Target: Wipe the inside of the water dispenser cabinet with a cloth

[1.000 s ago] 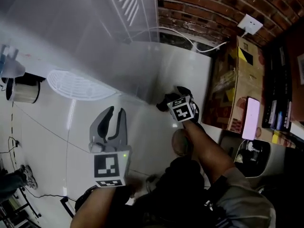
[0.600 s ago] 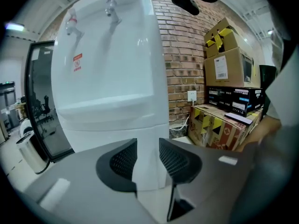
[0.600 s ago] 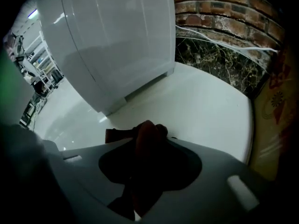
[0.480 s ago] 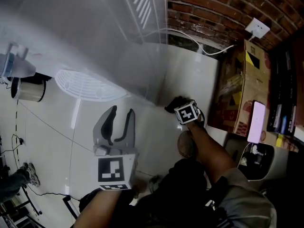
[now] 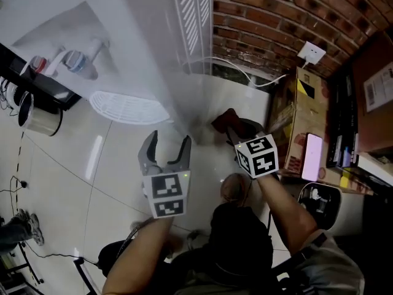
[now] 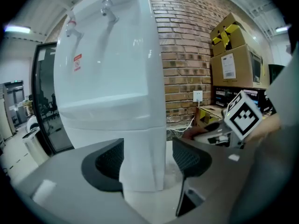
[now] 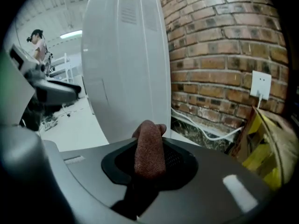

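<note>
The white water dispenser stands on the tiled floor against a brick wall; it fills the left gripper view and the right gripper view. Its cabinet door is not in view. My left gripper hovers before its lower front; its jaws have just been opening and stand wide apart with nothing between them. My right gripper, to the right near the dispenser's side, has just been closing. It is shut on a reddish-brown cloth, which sticks out past the fingertips.
Cardboard boxes stand close on the right against the brick wall. A wall socket feeds a white cable running behind the dispenser. A lit phone leans by the boxes. A metal pot sits far left.
My right gripper has risen from the floor by the dispenser's base, now with the cloth pinched in it. The left gripper's jaws have spread wider while staying in about the same place.
</note>
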A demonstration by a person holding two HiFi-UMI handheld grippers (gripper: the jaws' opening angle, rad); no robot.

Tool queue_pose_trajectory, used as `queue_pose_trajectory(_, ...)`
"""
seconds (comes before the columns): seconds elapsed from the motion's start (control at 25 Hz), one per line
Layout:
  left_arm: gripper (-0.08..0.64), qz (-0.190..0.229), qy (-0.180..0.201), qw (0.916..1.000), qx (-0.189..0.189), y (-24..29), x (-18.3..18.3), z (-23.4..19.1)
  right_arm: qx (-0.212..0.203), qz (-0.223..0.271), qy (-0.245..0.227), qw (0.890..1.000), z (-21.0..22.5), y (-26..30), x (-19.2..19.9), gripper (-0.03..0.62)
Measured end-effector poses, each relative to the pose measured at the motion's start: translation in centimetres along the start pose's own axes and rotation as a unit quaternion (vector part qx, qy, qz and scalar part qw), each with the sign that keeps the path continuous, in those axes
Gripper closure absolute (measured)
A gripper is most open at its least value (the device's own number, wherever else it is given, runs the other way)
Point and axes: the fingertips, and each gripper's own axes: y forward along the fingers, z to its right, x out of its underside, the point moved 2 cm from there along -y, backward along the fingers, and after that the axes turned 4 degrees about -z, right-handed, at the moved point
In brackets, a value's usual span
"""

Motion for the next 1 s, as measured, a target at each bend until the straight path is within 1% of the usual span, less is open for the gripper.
queue_pose_trajectory(0.12,0.191,0.003,-0.019,0.9997,-0.013,0.9,-0.3,0.4,-0.023,0.047,-0.011,0.999,-1.6,-3.8,-4.0,0.499)
queue_pose_trajectory(0.2,0.169,0.006,-0.037,0.9989,-0.027,1.7,-0.5,0.3,-0.04,0.07,-0.023,0.996,-2.9,-5.6,-5.8,0.499)
queue_pose_trajectory(0.32,0.167,0.007,-0.054,0.997,-0.055,2.8,-0.7,-0.2,-0.069,0.094,-0.044,0.992,-5.0,-7.4,-7.5,0.497)
queue_pose_trajectory(0.4,0.168,0.012,-0.052,0.996,-0.071,3.0,-0.8,-0.6,-0.086,0.108,-0.055,0.989,-6.2,-8.4,-8.1,0.497)
queue_pose_trajectory(0.44,0.184,0.014,-0.051,0.996,-0.072,3.1,-0.7,-0.7,-0.092,0.113,-0.059,0.988,-6.6,-8.8,-8.3,0.497)
queue_pose_trajectory(0.6,0.195,0.013,-0.037,0.9977,-0.055,2.8,-0.1,-0.7,-0.103,0.121,-0.071,0.985,-8.2,-10.3,-8.4,0.497)
queue_pose_trajectory(0.72,0.206,0.009,-0.025,0.9986,-0.045,1.7,0.4,-0.7,-0.115,0.135,-0.083,0.981,-9.8,-11.5,-9.5,0.497)
queue_pose_trajectory(0.96,0.311,0.0,0.014,0.9997,-0.018,-2.9,3.1,-0.5,-0.144,0.171,-0.132,0.966,-14.4,-15.1,-12.6,0.497)
queue_pose_trajectory(1.0,0.314,-0.001,0.019,0.9997,-0.016,-3.9,3.7,-0.8,-0.148,0.176,-0.139,0.963,-15.4,-15.6,-13.0,0.497)
